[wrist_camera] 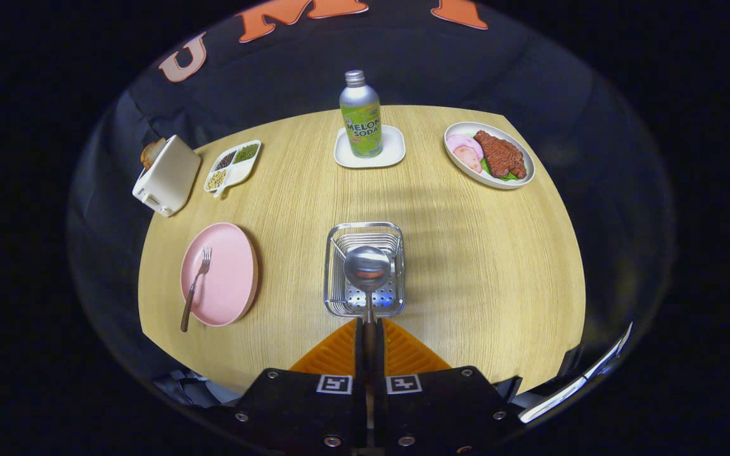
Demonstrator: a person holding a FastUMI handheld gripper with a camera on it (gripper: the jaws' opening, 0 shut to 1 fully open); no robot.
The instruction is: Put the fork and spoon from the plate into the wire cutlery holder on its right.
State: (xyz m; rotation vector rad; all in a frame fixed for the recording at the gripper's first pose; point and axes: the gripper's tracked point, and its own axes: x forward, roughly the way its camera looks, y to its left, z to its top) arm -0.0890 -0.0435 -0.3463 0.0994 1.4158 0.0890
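Claw (370, 329): closed on the spoon (367, 269), both fingers pressed against its handle, the bowl sticking out ahead of them.
Spoon: held over the wire cutlery holder (364, 270), bowl above the holder's opening; I cannot tell whether it touches the wire or hangs just clear.
Wire cutlery holder: stands on the worktop (466, 253) just ahead of the fingers, to the right of the pink plate (229, 285), and looks empty inside apart from the spoon above it.
Fork (195, 288): lies on the pink plate, tines toward the far side, handle end jutting over the near rim.
Progress: about halfway by my reading. The spoon is off the plate and lined up with the holder but not released; the fork is untouched.
Left to do: let the spoon down and free it, then fetch the fork from the plate on the left and drop it in too.
Writing: the bottle (360, 114) on the far side, standing on a small white tray (390, 155), reads "MELON SODA".
Other things: a toaster (166, 175) and a divided dish of beans (233, 166) far left; a plate of food (489, 155) far right.
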